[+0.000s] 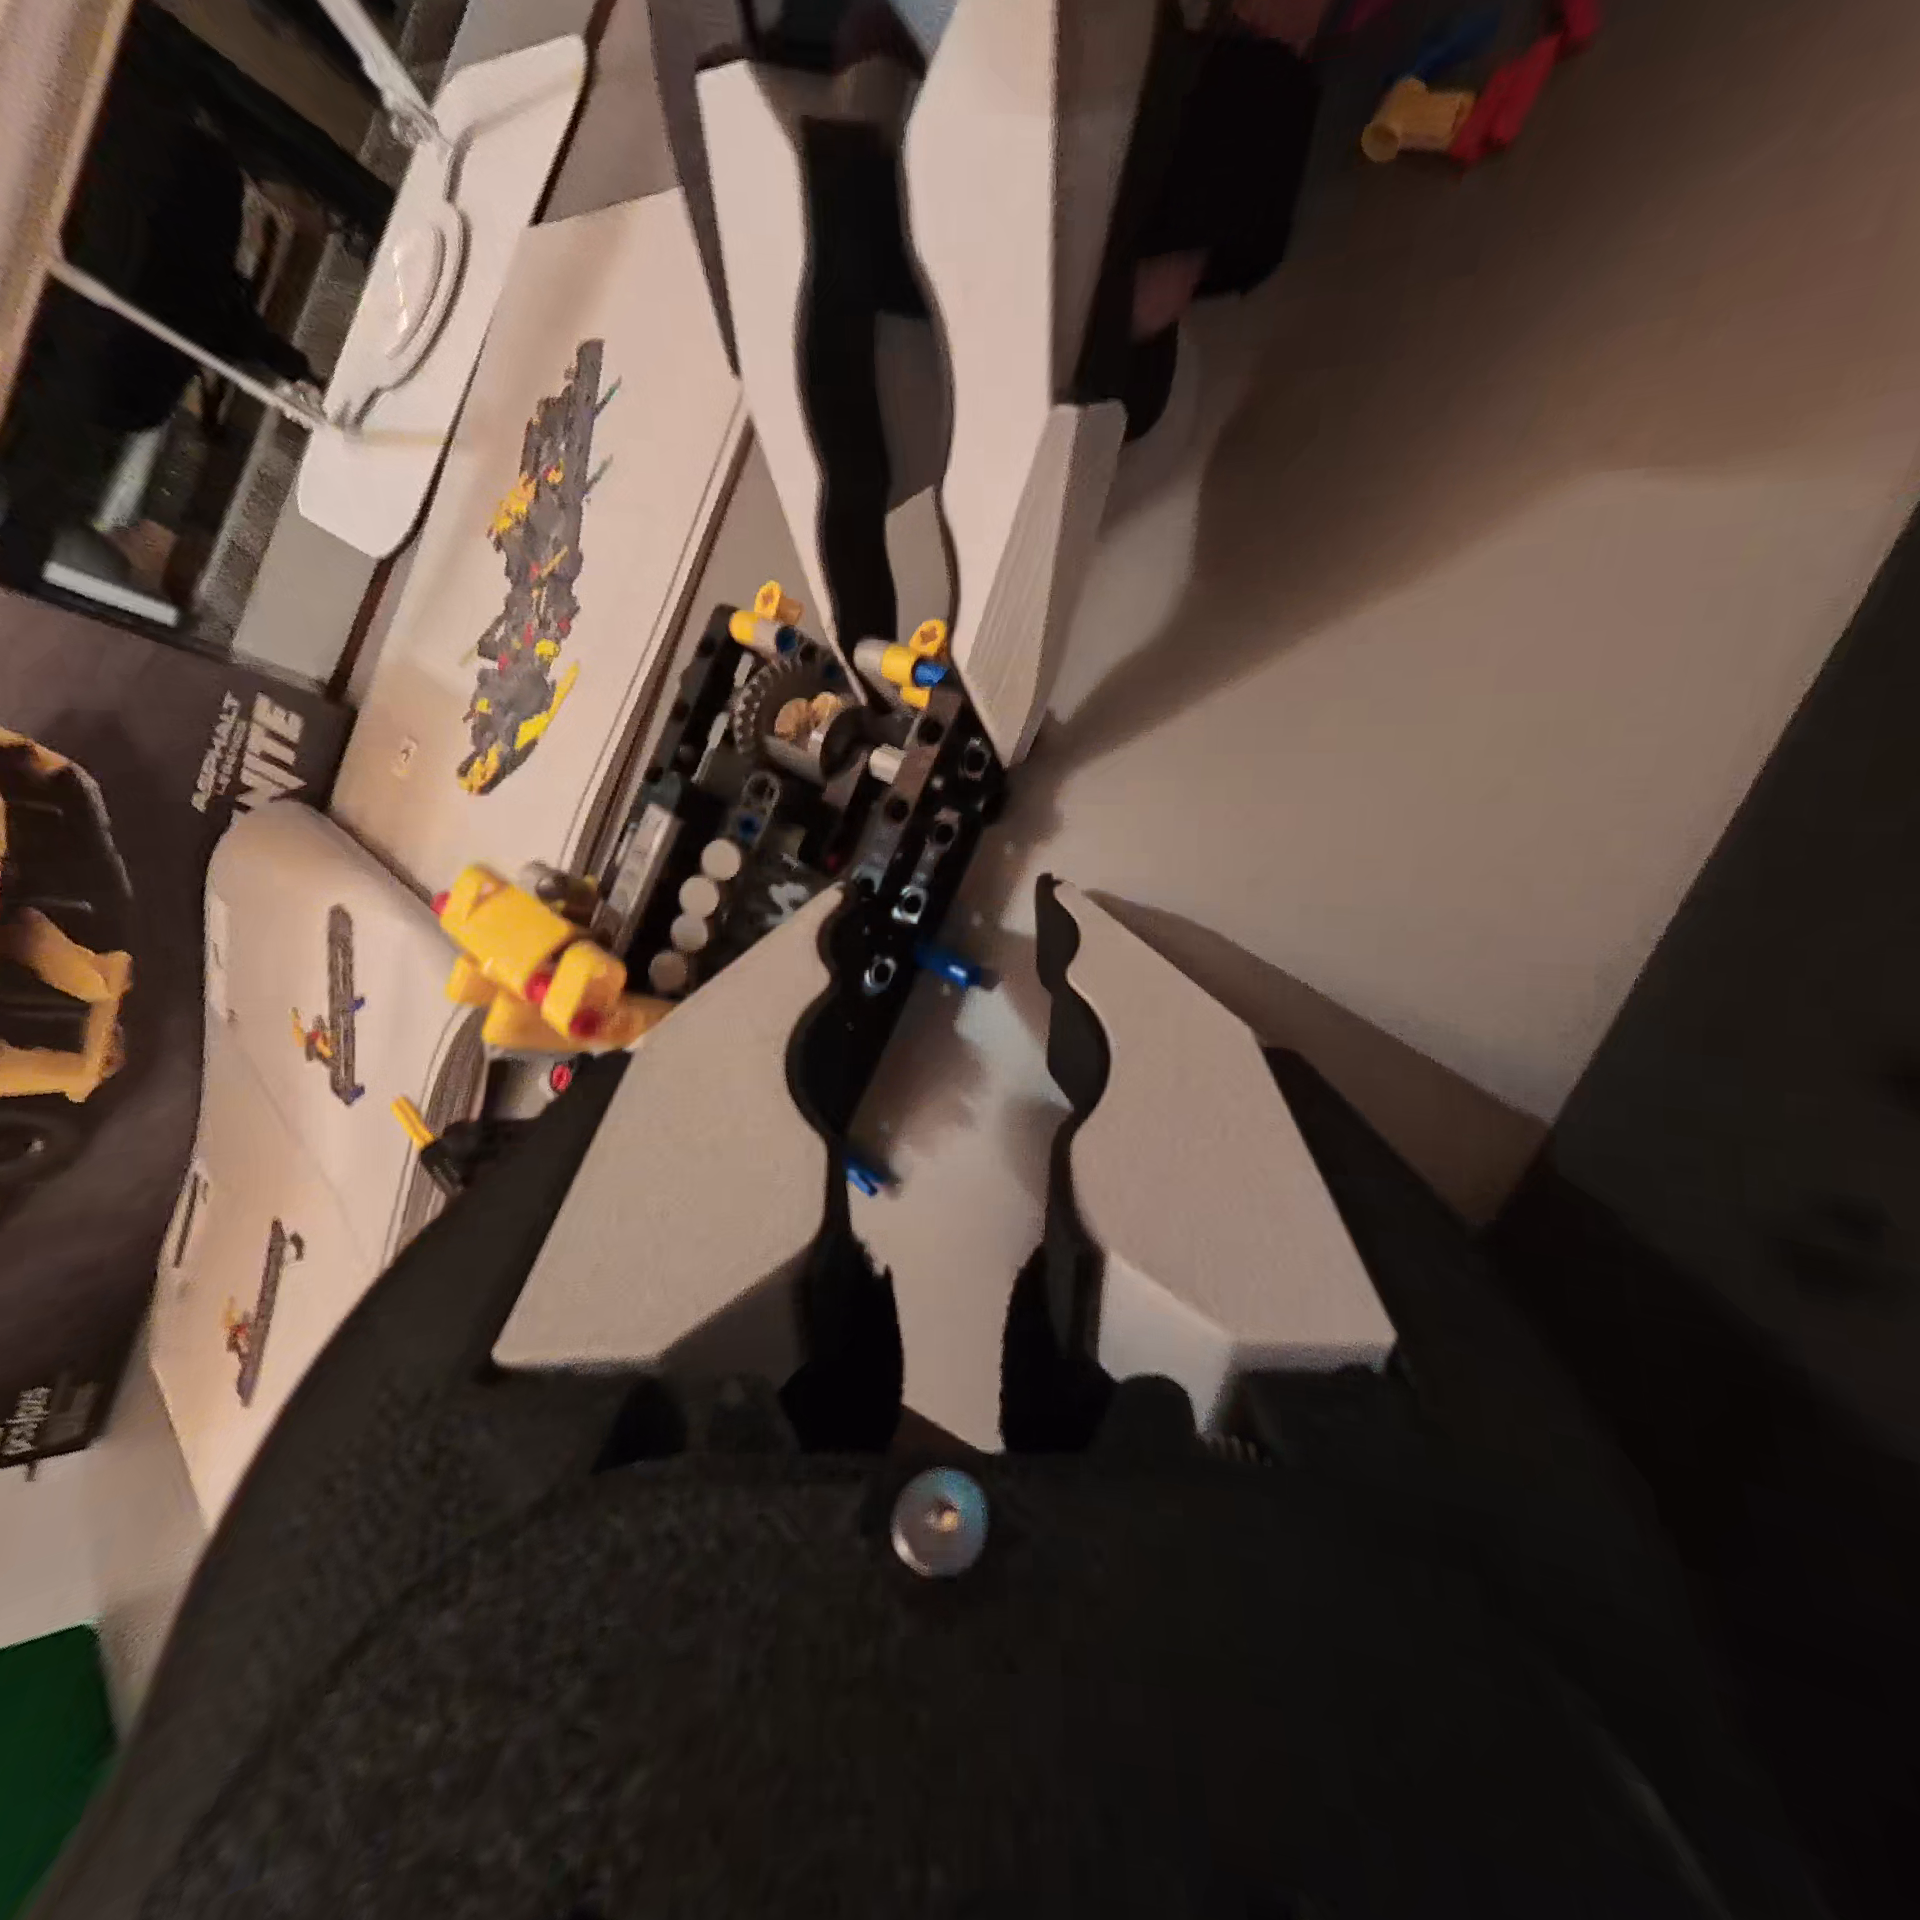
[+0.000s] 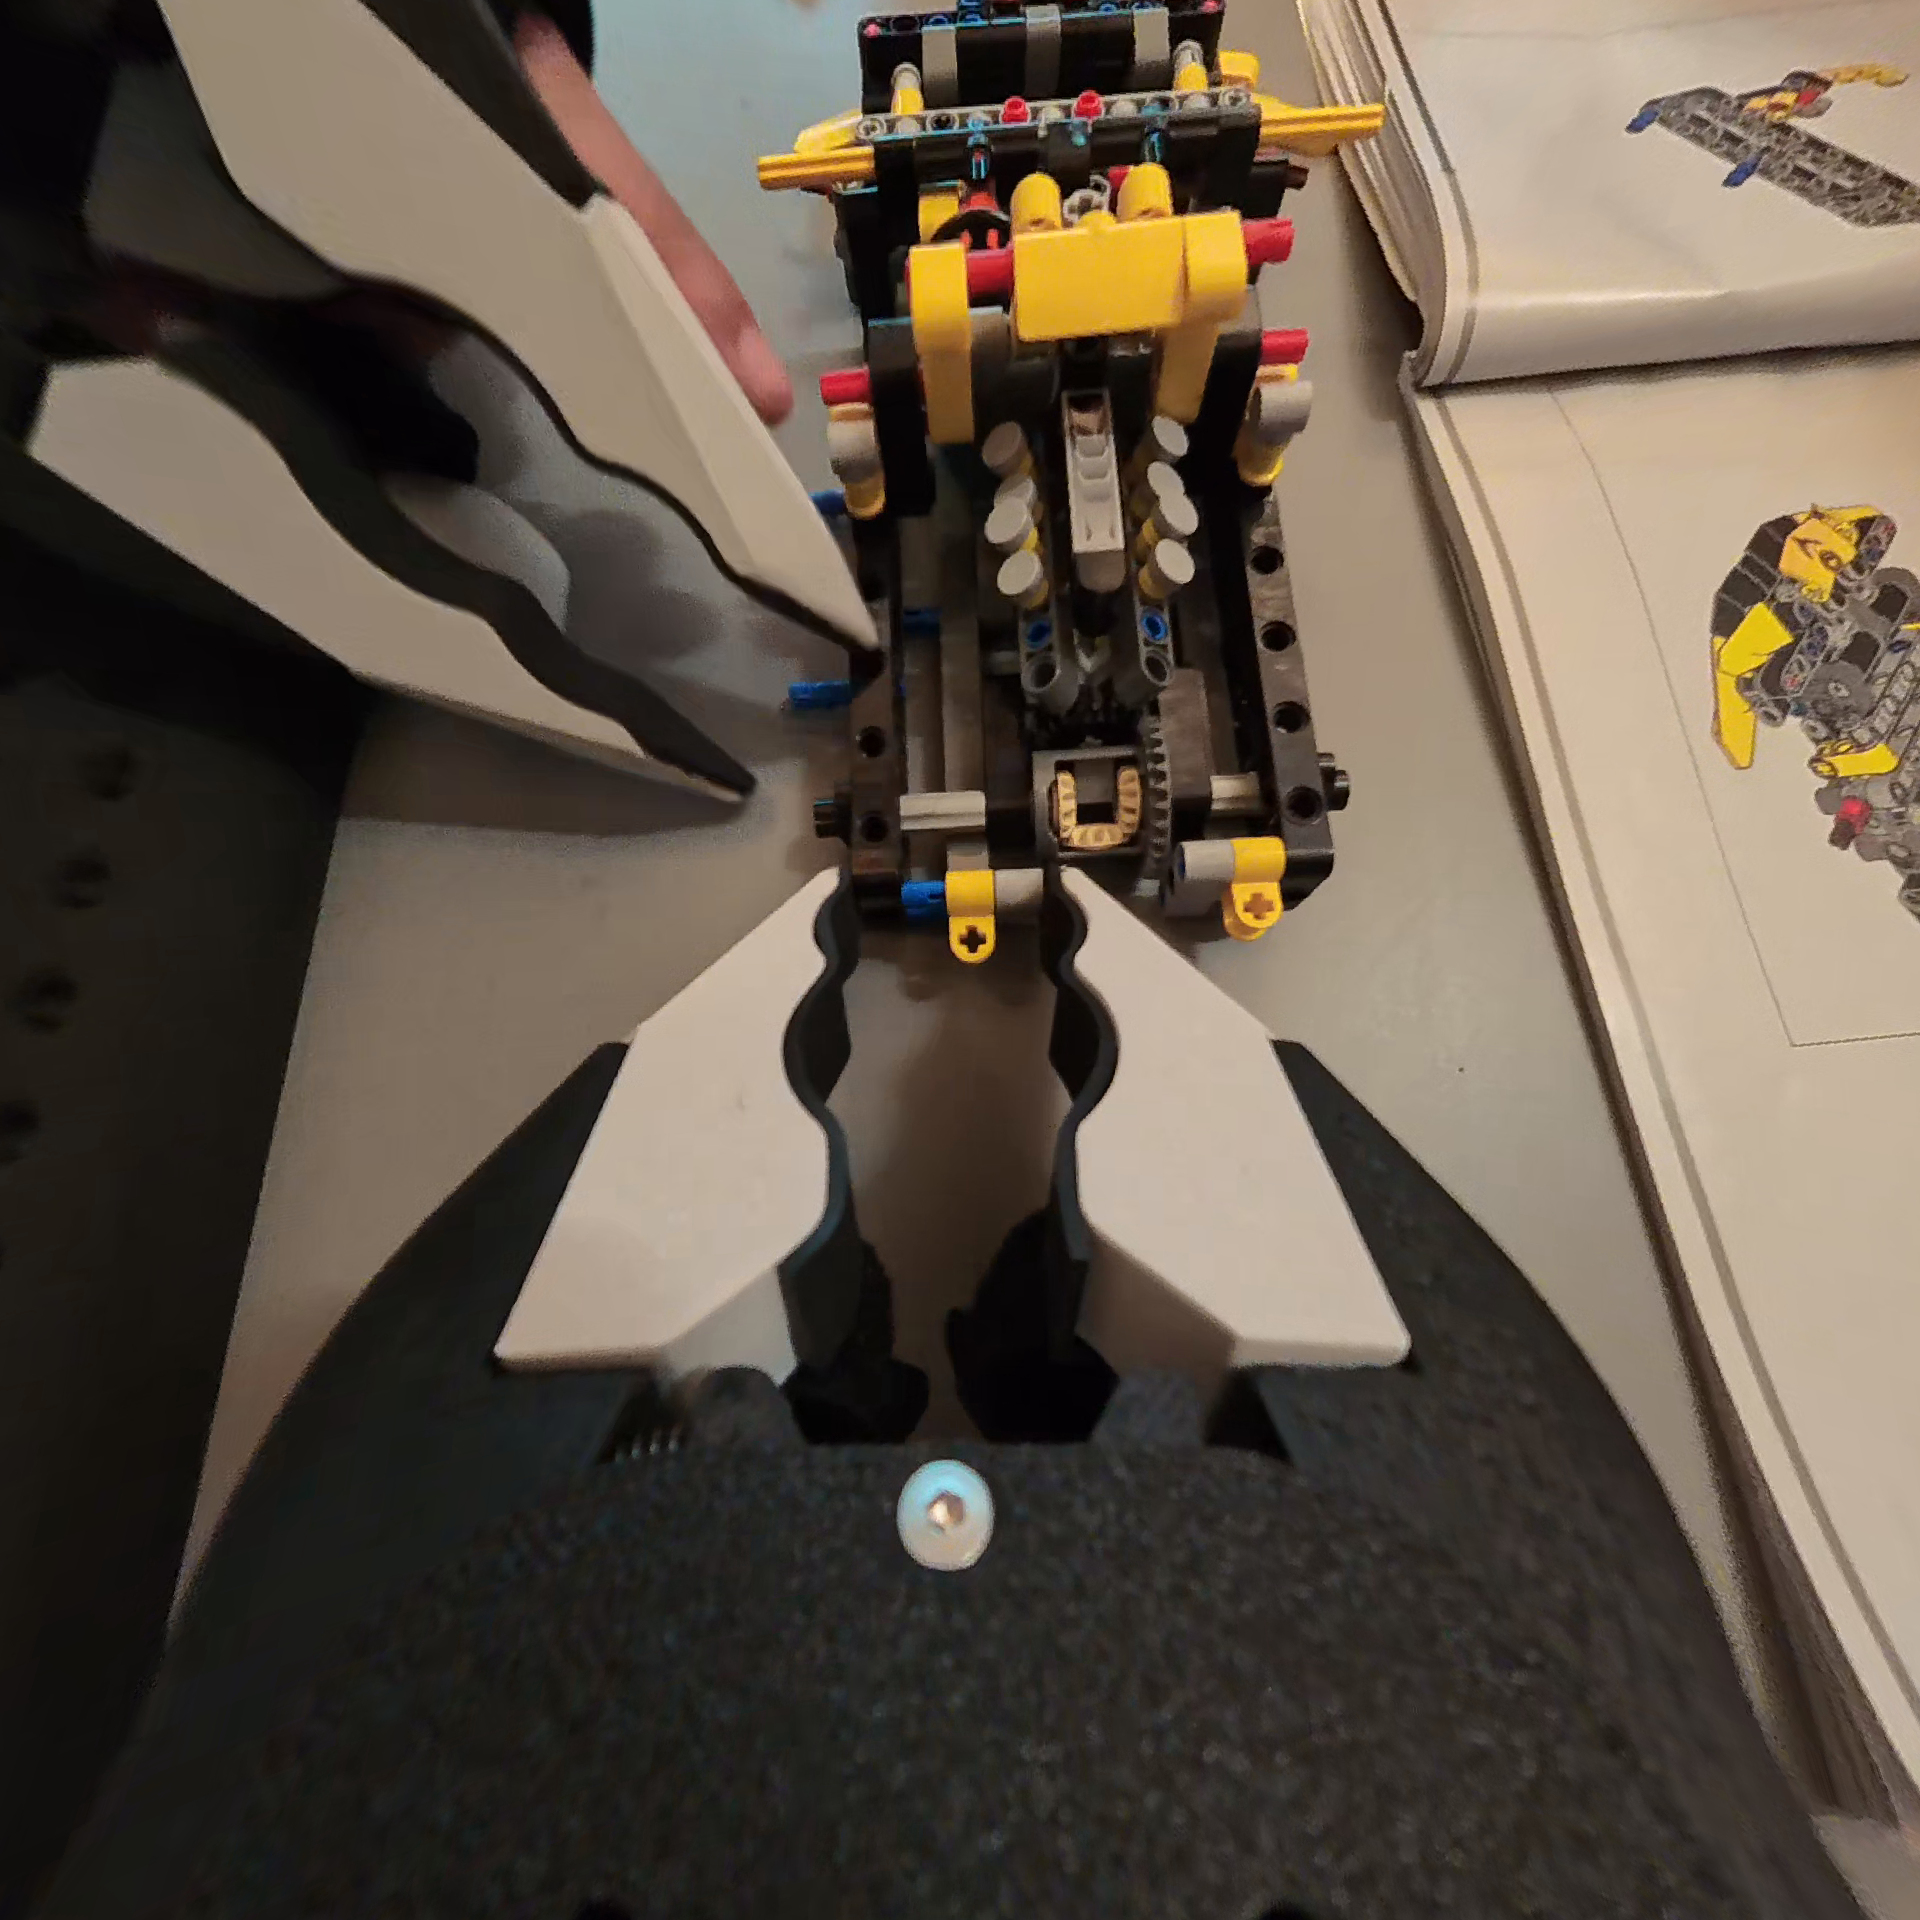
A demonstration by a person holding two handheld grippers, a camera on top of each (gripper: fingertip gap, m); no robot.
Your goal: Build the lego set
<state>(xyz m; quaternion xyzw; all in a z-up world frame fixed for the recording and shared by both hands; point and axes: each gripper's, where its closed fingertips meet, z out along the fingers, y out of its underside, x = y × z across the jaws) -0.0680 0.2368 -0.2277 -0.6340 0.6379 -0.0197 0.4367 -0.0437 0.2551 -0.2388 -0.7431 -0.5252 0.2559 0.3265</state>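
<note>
The dark box [image 1: 94, 1018] at the left edge of your left wrist view carries pale lettering and a picture of a yellow vehicle, and the open instruction booklet [image 2: 1662, 644] beside your work shows printed diagrams of black and yellow assemblies. Your lego model [image 2: 1081, 582], a long frame of black holed beams with yellow panels, grey round cylinders, red and blue pins and a grey gear at its near end, sits on the pale grey table [image 2: 1403, 1091] just left of the booklet. Your right gripper [image 2: 951, 914] points straight along the model at its near end, its jaws apart with the tips touching or almost touching the end beam on either side of a small yellow connector [image 2: 971, 920]; they clamp nothing that shows. Your left gripper [image 1: 940, 904] comes in from the model's side, tilted, jaws spread, one tip lying against the black side beam [image 1: 894, 935] where blue pins stick out, the other tip clear of it. The fingers [image 2: 717, 1174] are smooth pale plastic with wavy black rubbery inner edges, mounted on coarse black grainy bodies.
</note>
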